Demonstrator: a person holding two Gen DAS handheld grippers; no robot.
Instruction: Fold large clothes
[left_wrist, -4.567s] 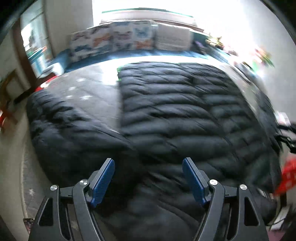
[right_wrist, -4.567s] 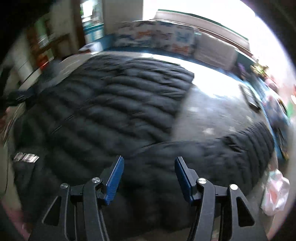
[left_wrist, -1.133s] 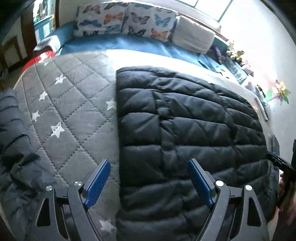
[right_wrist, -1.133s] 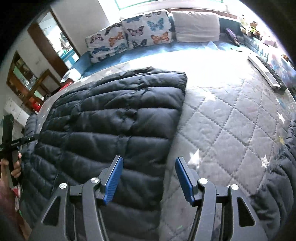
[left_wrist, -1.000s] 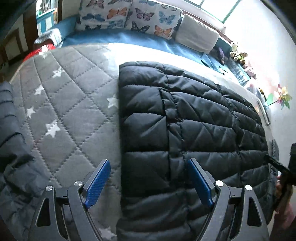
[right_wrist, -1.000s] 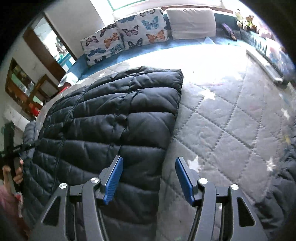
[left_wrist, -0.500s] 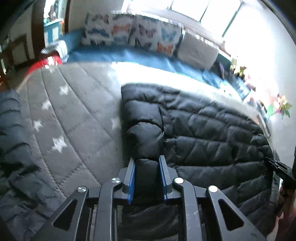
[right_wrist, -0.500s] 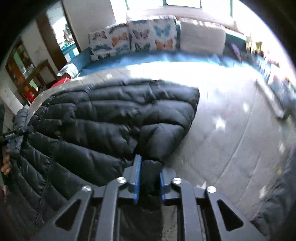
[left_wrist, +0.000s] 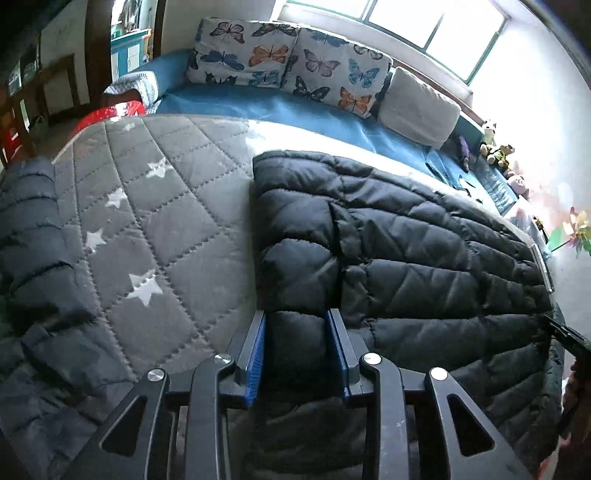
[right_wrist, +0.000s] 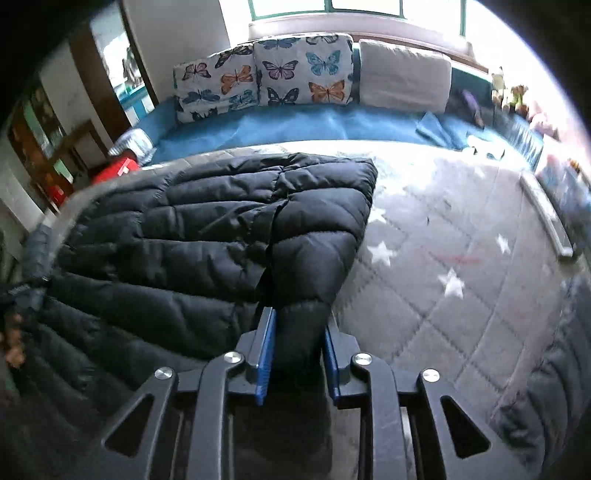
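Note:
A large black quilted puffer jacket lies spread on a grey star-quilted bed cover. My left gripper is shut on the jacket's left side edge, with padded fabric bulging between the blue pads. In the right wrist view the jacket fills the left half, and my right gripper is shut on its right side edge. One sleeve lies out to the left on the cover, the other to the right.
Butterfly-print cushions and a grey pillow line a blue bench under the window. A remote lies on the cover at the right. Red objects and wooden furniture stand at the far left. Toys crowd the sill.
Both grippers were open above the jacket's side edges a second ago; each has since closed on its edge. The views have shifted slightly and the fabric has bunched up between the pads.

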